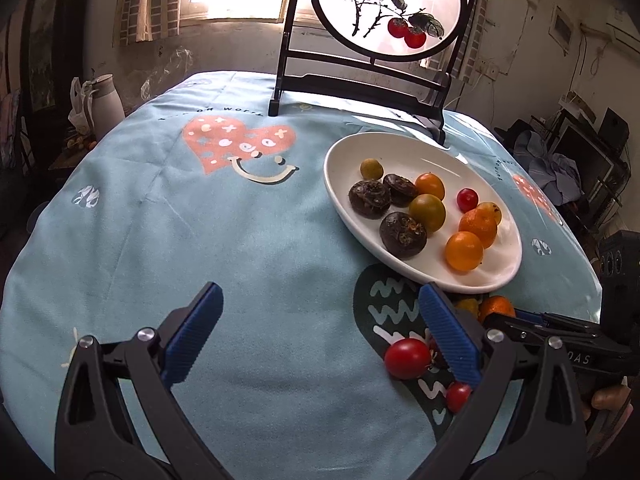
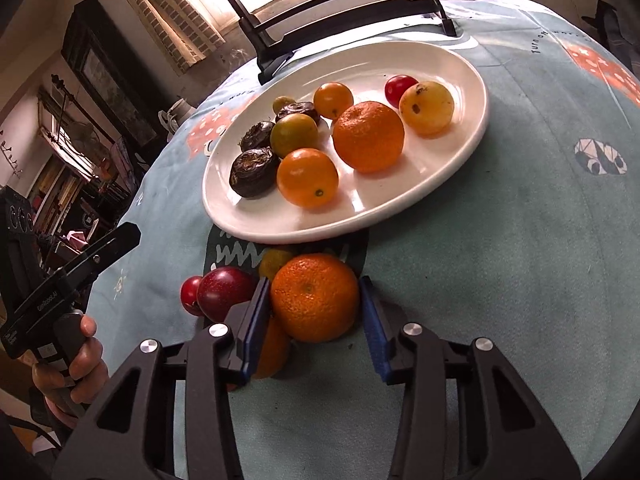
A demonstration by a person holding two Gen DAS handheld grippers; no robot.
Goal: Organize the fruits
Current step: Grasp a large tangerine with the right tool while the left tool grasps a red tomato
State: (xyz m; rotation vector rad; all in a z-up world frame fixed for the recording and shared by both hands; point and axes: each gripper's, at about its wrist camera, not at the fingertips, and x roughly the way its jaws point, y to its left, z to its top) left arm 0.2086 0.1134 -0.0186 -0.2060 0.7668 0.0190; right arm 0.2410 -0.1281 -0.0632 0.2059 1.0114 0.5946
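Note:
A white oval plate (image 1: 496, 272) (image 2: 360, 216) on the blue tablecloth holds several fruits: orange and yellow-green citrus, dark brown round ones, a small red tomato. In front of the plate lie loose fruits: a mandarin (image 2: 315, 297), a dark red plum (image 2: 224, 292), a small red tomato (image 2: 190, 290) and small citrus. My right gripper (image 2: 315, 304) is open with its pads on either side of the mandarin; the left pad touches it, the right stands just apart. My left gripper (image 1: 320, 320) is open and empty, its right finger beside a red tomato (image 1: 407, 358).
A black wooden stand with a round painted screen (image 1: 384, 8) stands behind the plate at the table's far edge. A white jug (image 1: 105, 104) sits off the table at left. Clutter and shelves lie beyond the table's right edge.

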